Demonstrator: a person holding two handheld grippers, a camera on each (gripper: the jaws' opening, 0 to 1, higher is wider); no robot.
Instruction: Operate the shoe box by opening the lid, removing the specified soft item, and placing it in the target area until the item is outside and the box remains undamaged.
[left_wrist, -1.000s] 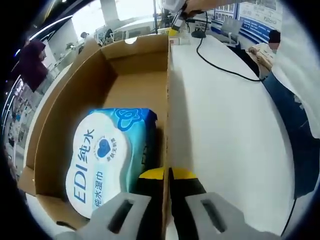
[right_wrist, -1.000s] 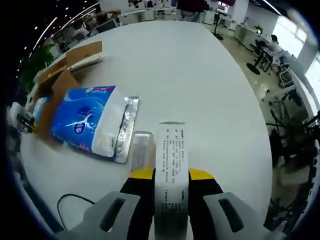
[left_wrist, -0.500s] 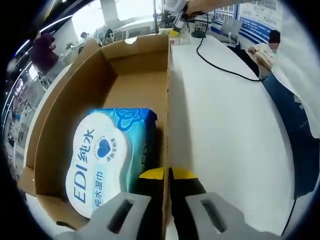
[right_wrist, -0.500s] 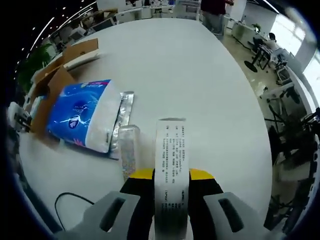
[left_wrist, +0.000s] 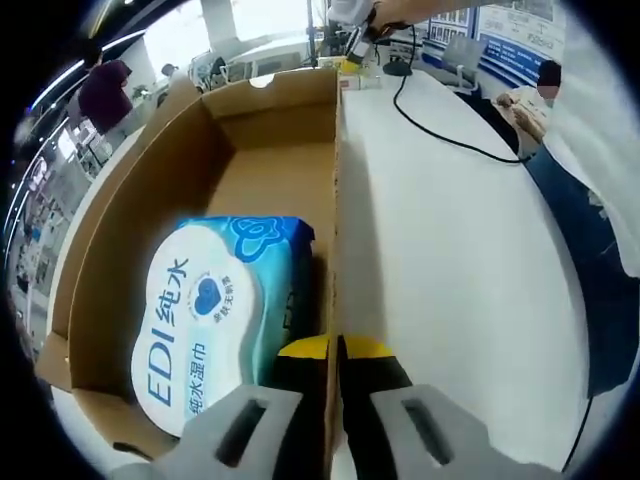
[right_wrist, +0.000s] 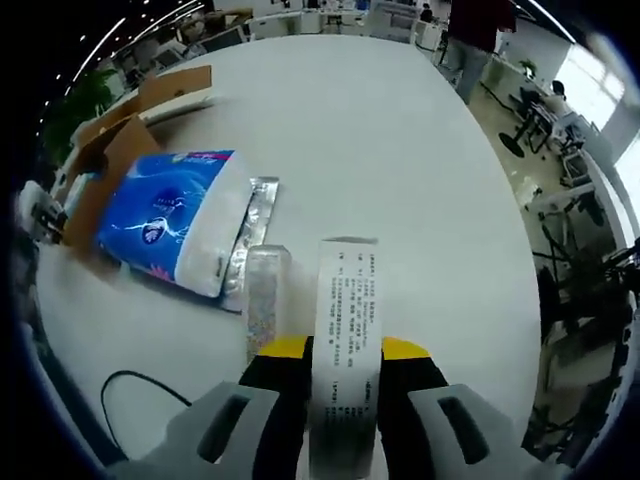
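Unmoved wipes pack (left_wrist: 215, 315) — beside left claw (left_wrist: 333, 352)

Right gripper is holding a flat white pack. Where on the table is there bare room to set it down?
Ahead and to the right of the white printed pack in the right gripper, the white table lies bare to its far edge. The left is crowded: blue tissue pack, clear tube, cardboard box, black cable.

An open-plan office: a large white table (right_wrist: 400, 150) in the middle, rows of desks (right_wrist: 300, 12) along the top, office chairs (right_wrist: 535, 115) at upper right, ceiling light strips (right_wrist: 120, 40) at upper left
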